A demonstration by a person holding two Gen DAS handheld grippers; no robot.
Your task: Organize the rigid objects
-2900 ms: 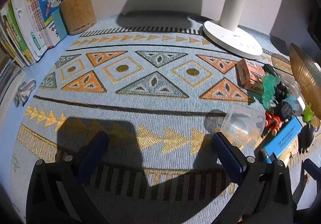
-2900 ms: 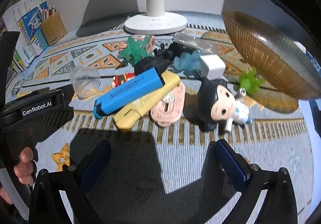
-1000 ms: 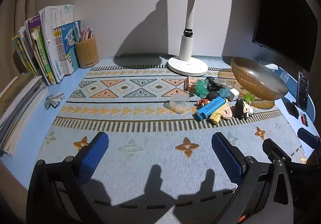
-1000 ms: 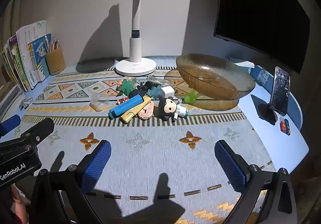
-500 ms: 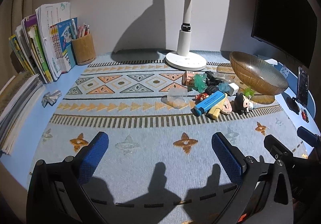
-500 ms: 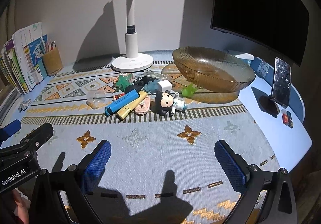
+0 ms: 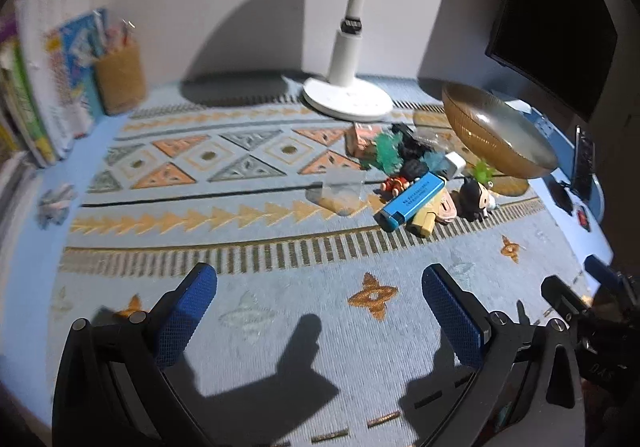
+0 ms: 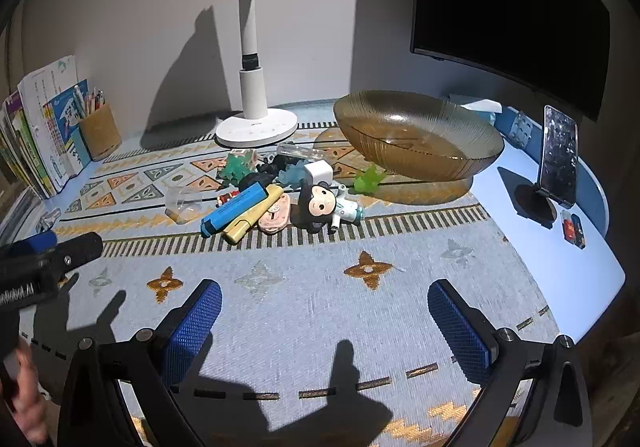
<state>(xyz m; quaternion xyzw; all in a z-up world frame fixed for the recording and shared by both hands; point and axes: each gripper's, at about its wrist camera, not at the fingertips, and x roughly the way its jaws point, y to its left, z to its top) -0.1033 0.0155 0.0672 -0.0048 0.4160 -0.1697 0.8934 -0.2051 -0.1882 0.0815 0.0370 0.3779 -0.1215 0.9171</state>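
Observation:
A pile of small objects lies mid-mat: a blue marker (image 8: 234, 209) (image 7: 412, 201), a yellow marker (image 8: 252, 219), a pink piece (image 8: 274, 217), a black-haired doll (image 8: 320, 207) (image 7: 474, 199), a white cube (image 8: 318, 171), green and teal toys (image 8: 236, 167), and a clear cup (image 8: 182, 203) (image 7: 340, 191). An amber glass bowl (image 8: 416, 135) (image 7: 496, 135) stands to the right of the pile. My left gripper (image 7: 320, 299) and right gripper (image 8: 324, 311) are both open and empty, held over the mat well in front of the pile.
A white desk lamp (image 8: 256, 123) stands behind the pile. Books (image 8: 40, 135) and a pencil cup (image 8: 100, 131) are at the far left. A monitor (image 8: 508, 7) and a phone on a stand (image 8: 558, 159) are at the right. The left gripper's body (image 8: 40, 263) shows at the left edge of the right wrist view.
Both grippers have drawn back from close above the pile to a distance, then eased slightly forward. Both stay open and empty. The objects have not moved.

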